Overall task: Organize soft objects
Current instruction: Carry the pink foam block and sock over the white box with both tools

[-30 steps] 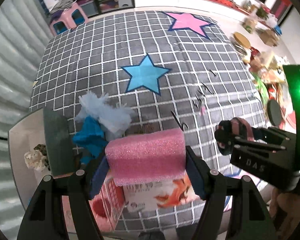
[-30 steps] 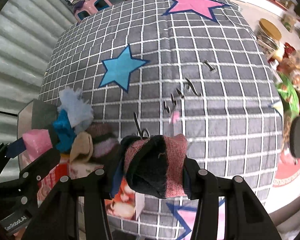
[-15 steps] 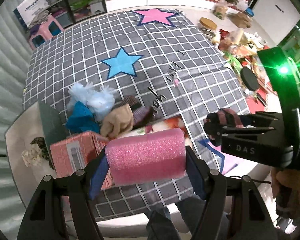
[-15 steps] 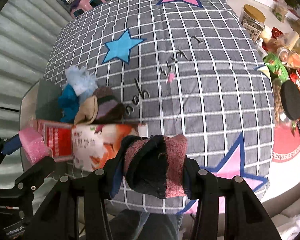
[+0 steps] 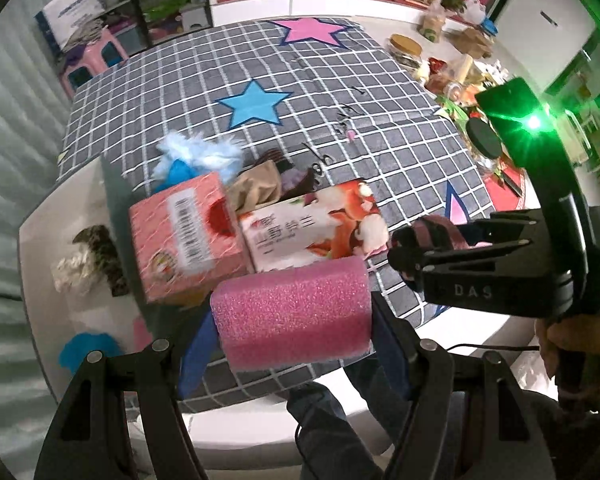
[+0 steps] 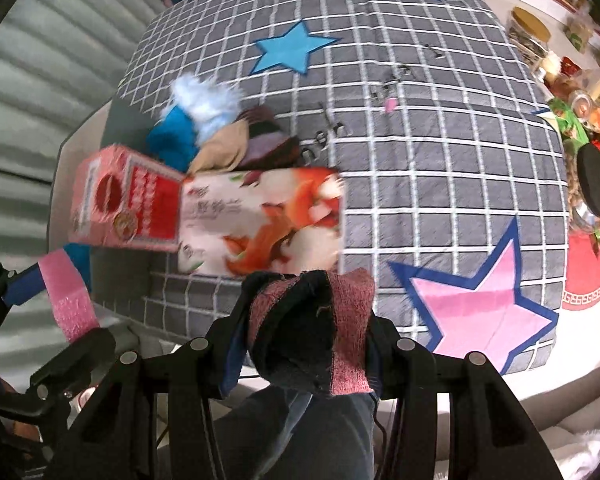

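Pink sponge [image 5: 292, 312], long axis crosswise, pinched in left tongs [image 5: 294, 344]; bunched sock [image 6: 312, 332], probably, pinched in right tongs [image 6: 306, 344]; boxes [image 5: 260, 232] just ahead.

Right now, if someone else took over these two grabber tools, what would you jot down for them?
Left gripper: shut on the pink sponge, held in the air.
Right gripper: shut on a dark red-and-black sock, also lifted.
On the checked cloth: two boxes, with a pile of soft things behind them.
Done: both items picked up.
Left: set them down, probably then sort the pile.
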Available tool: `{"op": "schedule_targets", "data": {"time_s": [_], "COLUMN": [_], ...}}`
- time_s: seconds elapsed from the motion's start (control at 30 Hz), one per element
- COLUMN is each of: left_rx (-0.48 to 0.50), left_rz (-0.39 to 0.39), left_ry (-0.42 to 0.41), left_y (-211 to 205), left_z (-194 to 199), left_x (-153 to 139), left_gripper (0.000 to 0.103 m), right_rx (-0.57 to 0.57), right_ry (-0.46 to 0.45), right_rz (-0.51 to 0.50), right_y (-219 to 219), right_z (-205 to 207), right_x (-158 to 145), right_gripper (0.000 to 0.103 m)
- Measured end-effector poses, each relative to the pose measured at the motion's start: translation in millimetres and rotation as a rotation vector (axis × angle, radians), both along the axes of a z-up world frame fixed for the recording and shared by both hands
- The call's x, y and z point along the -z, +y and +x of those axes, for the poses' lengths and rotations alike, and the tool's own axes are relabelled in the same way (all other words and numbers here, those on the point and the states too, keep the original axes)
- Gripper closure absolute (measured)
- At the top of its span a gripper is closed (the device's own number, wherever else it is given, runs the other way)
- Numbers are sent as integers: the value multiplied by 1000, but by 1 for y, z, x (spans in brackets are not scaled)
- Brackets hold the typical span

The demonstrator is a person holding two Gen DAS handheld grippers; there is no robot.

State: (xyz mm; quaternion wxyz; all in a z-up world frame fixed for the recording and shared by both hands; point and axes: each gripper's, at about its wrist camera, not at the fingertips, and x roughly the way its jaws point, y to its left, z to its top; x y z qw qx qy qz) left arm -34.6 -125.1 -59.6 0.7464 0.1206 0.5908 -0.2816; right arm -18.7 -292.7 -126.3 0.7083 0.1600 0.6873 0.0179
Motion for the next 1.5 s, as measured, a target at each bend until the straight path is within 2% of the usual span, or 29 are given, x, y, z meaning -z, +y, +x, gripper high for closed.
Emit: {"op": "schedule_targets", "data": {"time_s": [0.4, 0.63, 0.83, 1.0, 1.23, 1.5], "left_rx": [-148, -330, -498, -589, -668, -679], "left_rz": [-17, 1, 28, 60, 79, 100], "left_ry": [-48, -100, -89, -83, -60, -36], "left_y": [67, 123, 181, 217, 246, 251], "left_z": [-11, -5, 4, 11, 24, 33], "left_x": [-15, -21, -12, 0, 17, 34], "left_gripper": [28, 28, 28, 28, 28, 29], "right_rx": [-158, -255, -347, -421, -500, -545], "right_ry": [-27, -59, -93, -116, -152, -135], "right_rz": [32, 51, 70, 92, 116, 116], "right_y": [68, 107, 147, 177, 214, 249], "right_z": [1, 9, 22, 33, 54, 77], "right_x": [-12, -27, -44, -53, -58, -50], "right_gripper": [53, 53, 53, 53, 53, 53]}}
